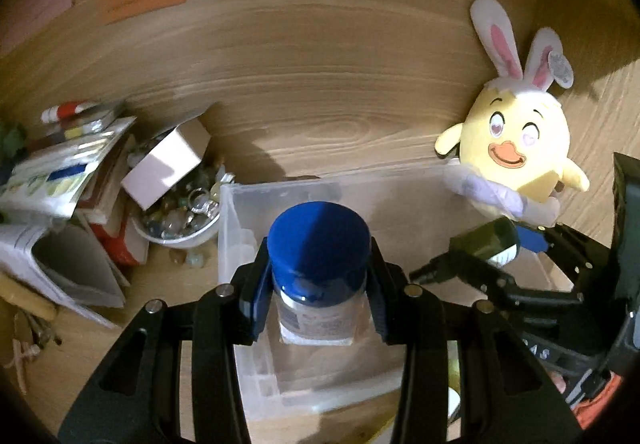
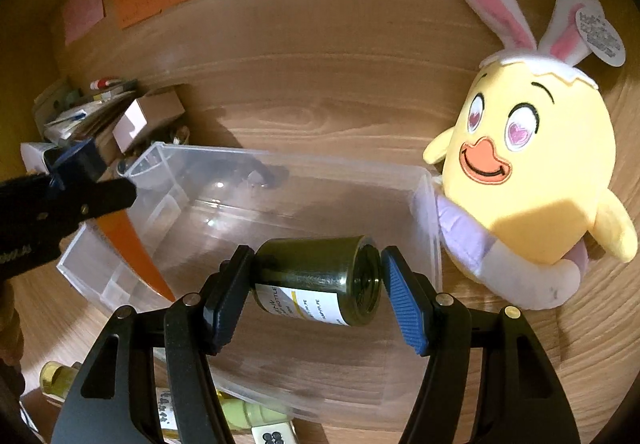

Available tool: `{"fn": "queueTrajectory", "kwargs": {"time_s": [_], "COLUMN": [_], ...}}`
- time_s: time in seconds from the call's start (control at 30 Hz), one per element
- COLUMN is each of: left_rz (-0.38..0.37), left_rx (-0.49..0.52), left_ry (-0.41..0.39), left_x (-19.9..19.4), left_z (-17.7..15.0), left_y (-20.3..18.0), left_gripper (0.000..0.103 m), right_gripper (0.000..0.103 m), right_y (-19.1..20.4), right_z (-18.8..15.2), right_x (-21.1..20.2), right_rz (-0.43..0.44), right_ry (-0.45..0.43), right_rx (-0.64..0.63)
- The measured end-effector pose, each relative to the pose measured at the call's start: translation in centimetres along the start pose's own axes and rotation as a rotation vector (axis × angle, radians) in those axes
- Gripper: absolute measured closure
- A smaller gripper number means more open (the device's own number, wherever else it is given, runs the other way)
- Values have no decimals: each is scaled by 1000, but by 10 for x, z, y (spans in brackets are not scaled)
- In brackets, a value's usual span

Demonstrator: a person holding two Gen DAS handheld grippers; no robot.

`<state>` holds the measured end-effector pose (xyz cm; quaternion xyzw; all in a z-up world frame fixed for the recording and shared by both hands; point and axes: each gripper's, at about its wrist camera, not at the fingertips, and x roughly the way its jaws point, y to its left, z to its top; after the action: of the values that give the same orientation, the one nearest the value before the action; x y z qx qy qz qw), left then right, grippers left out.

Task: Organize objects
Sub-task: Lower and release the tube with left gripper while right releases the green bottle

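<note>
Clear glossy plastic bin (image 2: 428,228), grained wood table (image 2: 320,83), soft cloth plush (image 2: 540,163).

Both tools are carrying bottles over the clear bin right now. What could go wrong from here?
1. The dark green bottle lies sideways in the right tool; it may roll or slip on release.
2. Both tools crowd over the clear bin; the left tool, holding the blue-capped bottle, could bump the right.
3. The chick plush leans at the bin's rim.
</note>
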<state>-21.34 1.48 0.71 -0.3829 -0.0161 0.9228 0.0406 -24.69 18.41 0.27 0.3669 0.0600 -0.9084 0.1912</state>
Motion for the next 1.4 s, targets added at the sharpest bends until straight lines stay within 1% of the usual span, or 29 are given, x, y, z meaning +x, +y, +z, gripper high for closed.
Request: {"fn": "queueTrajectory", "kwargs": {"time_s": [0.17,0.3,0.37,0.6,0.7,0.77,0.83,0.97,1.1,1.13,1.2,1.23,1.3,1.4], "left_rz": [15,-6,8,9,-21,-11,2,-5,3,10,13,11,14,33], "left_rx": [11,-18,-18,-10,17,37,54,59,58,62,68,70,71,81], "left_ry": [20,94,102,130,149,140,120,92,54,42,20,11,-14,-43], "left_x": [15,37,42,49,50,46,40,25,4,-2,-14,-20,-32,-46], "left_z": [6,4,1,0,-1,-2,-3,-6,-9,-10,-12,-13,-17,-21], "left_y": [-3,3,5,7,3,-1,-4,-4,-2,-1,-1,-1,0,-1], "left_gripper": [62,62,62,61,57,52,51,47,38,36,27,25,15,11], "right_gripper": [41,41,41,41,41,41,41,41,40,38,33,31,30,30], "right_y": [3,6,8,12,12,11,12,15,17,18,20,21,23,24], "right_z": [-1,-2,-2,-5,-5,-6,-6,-6,-6,-6,-5,-5,-4,-1], "right_x": [5,7,8,13,13,14,14,13,11,10,6,4,-1,-12], "right_rz": [-13,-19,-23,-27,-27,-23,-32,-44,-46,-48,-50,-48,-48,-34], "right_ry": [15,25,27,41,39,43,43,34,24,18,4,-3,-17,-32], "right_rx": [-16,-30,-37,-49,-44,-39,-38,-44,-53,-57,-58,-59,-64,-67]}}
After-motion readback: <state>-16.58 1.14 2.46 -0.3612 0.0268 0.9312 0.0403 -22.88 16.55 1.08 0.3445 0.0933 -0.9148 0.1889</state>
